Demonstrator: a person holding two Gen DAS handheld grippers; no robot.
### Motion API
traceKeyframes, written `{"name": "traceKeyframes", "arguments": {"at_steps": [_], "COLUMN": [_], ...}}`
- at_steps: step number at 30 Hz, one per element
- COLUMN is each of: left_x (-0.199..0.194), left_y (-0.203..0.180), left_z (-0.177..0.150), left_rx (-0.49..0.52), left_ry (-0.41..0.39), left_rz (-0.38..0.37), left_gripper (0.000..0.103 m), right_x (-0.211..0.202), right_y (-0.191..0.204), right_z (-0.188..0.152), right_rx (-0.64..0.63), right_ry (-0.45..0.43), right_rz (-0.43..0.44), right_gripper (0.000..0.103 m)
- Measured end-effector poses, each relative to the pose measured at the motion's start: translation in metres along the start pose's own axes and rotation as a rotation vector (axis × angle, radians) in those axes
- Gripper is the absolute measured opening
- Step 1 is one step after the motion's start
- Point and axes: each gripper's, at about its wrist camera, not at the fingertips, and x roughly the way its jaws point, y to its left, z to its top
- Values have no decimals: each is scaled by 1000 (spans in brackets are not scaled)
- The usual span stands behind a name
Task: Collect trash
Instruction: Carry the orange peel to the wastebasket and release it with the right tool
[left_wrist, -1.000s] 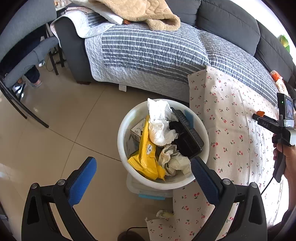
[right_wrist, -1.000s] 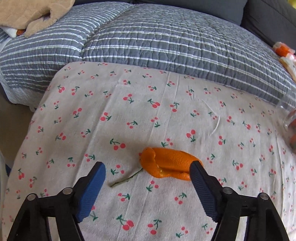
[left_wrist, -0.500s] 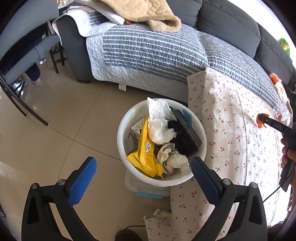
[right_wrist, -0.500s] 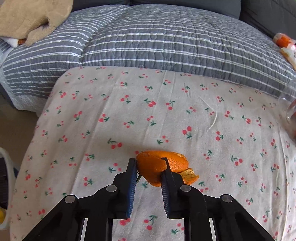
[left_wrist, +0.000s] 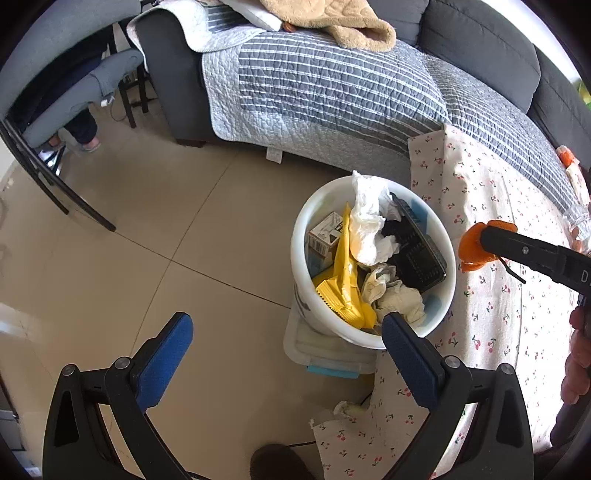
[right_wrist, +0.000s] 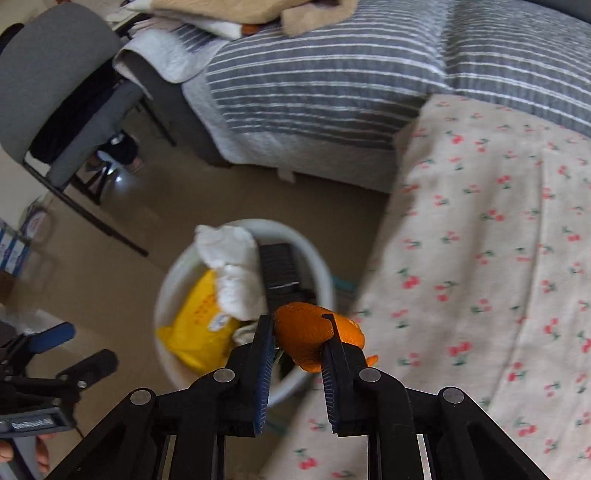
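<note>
A white bucket (left_wrist: 300, 236) stands on the floor, full of trash: yellow wrappers, crumpled tissues, a small carton and a black flat item. My right gripper (right_wrist: 297, 322) is shut on a curled orange peel (right_wrist: 312, 338) and holds it in the air just right of the bucket's rim (right_wrist: 320, 266), by the tablecloth's edge. From the left wrist view, the peel (left_wrist: 470, 248) sits at the tip of the right gripper (left_wrist: 482, 240). My left gripper (left_wrist: 286, 325) is open and empty above the floor, close to the bucket's near side.
A cherry-print tablecloth (left_wrist: 498, 302) covers the table right of the bucket. Behind is a sofa with a striped quilt (left_wrist: 332, 92). A grey chair (left_wrist: 55, 74) stands at left. A clear plastic box (left_wrist: 325, 354) lies under the bucket and a crumpled tissue (left_wrist: 345, 408) on the floor.
My right gripper closed on the orange peel, lifted it off the tablecloth and swung it left to the bucket. The left gripper shifted a little, so the bucket now sits further right in its view.
</note>
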Motion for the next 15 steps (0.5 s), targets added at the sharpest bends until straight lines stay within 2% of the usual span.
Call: {"name": "traceKeyframes", "arguments": {"at_steps": [2,5,6,8,12,15], "left_x": [0,0,-1,-4,-16,-32], "left_y": [4,7,6,4,-9,-26], "left_z": [-1,-3,-3,-4,-7,-14], "left_rx": [-2,0,2,5,5,15], "left_ry": [1,2,0,0,-18,-51], "left_rz": [4,5,6,19,3,-4], "left_gripper": [103,103,103,103,103,103], "right_x": [11,24,27,25,4,-22], "right_y": [13,23,22,20,15,11], "right_z": [1,5,6,7,-1,-15], "right_rx": [16,39,59,83,41,-12], "right_ry": [14,23,30,27,8,-9], "right_rz": [48,73,87,85,-6,-152], "right_gripper": [22,26,39,53,58,65]}}
